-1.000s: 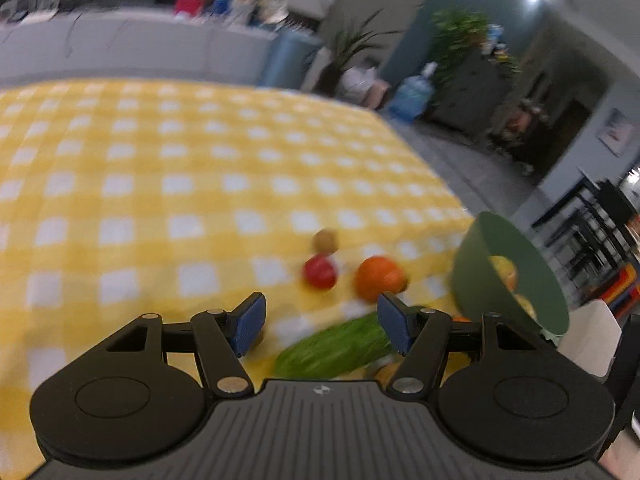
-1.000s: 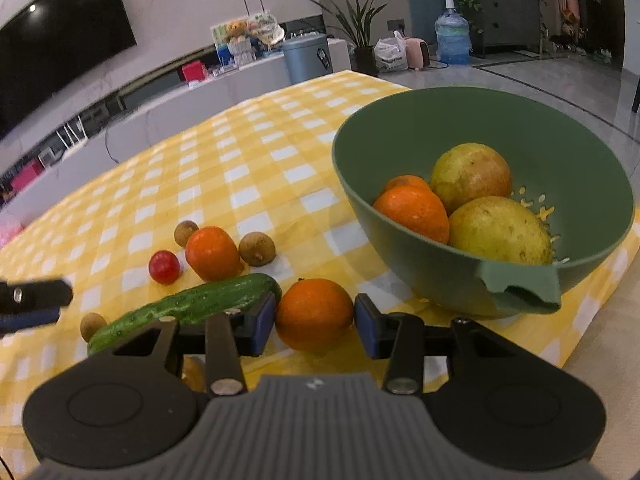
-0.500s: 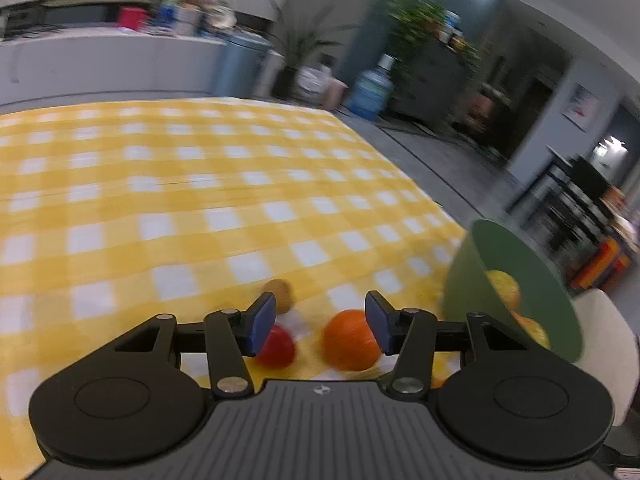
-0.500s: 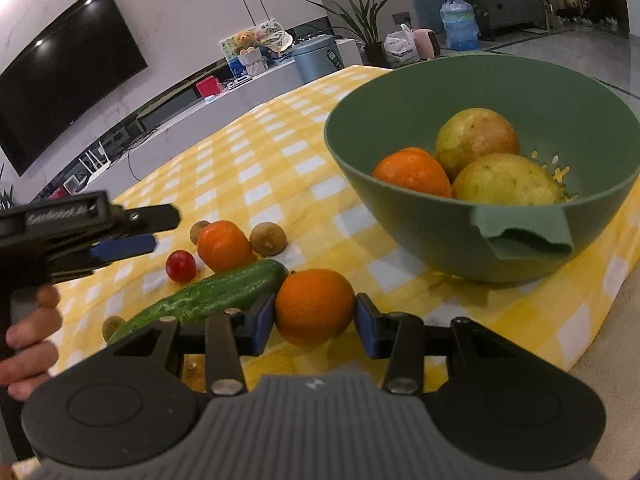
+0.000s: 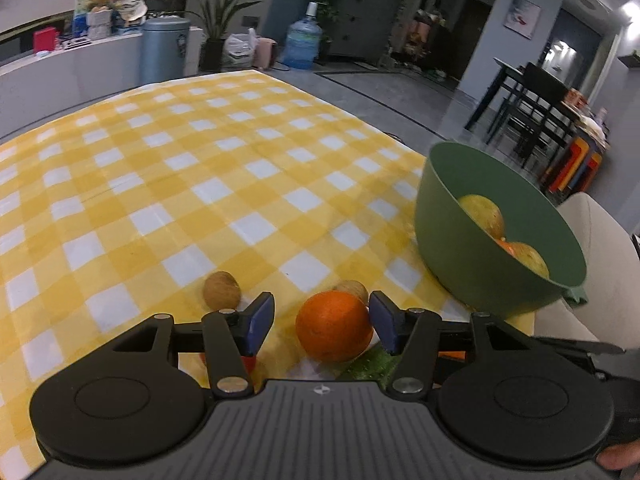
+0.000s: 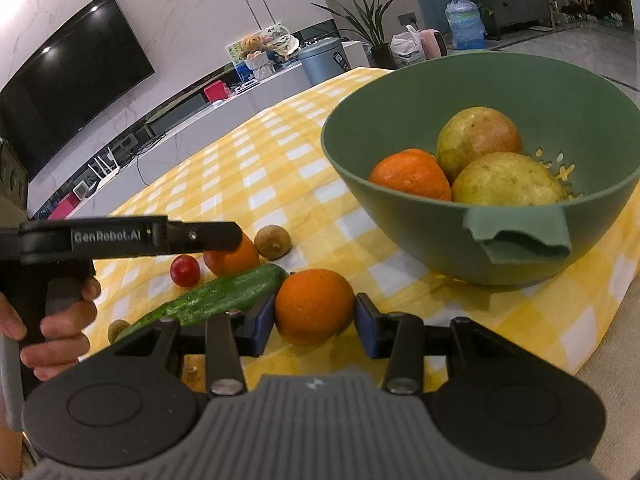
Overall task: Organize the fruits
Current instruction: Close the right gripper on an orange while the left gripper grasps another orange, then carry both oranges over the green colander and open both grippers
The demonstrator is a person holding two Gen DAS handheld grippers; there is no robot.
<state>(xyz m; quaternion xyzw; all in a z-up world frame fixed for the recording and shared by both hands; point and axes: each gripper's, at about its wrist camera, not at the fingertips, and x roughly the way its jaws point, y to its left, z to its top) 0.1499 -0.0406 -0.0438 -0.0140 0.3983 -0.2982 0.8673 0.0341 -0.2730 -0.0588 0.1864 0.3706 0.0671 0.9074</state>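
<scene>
My right gripper (image 6: 315,322) is shut on an orange (image 6: 314,306), held just above the checked cloth in front of the green bowl (image 6: 420,216). The bowl holds an orange (image 6: 410,174) and two yellow-green fruits (image 6: 478,136). My left gripper (image 5: 322,322) is open around a second orange (image 5: 334,326) on the cloth; its right pad touches it, the left pad stands apart. It shows in the right wrist view (image 6: 232,258) under the left gripper's fingers. A cucumber (image 6: 216,298), a cherry tomato (image 6: 185,270) and brown kiwis (image 6: 273,242) lie nearby.
The green bowl (image 5: 452,240) stands near the table's right edge, beside a pale chair (image 5: 592,248). A kiwi (image 5: 221,291) lies ahead of my left gripper. The yellow checked cloth (image 5: 200,168) stretches away beyond it.
My left gripper has moved forward and down so the second orange now sits between its pads. My right gripper has lifted slightly with its orange, nearer the bowl.
</scene>
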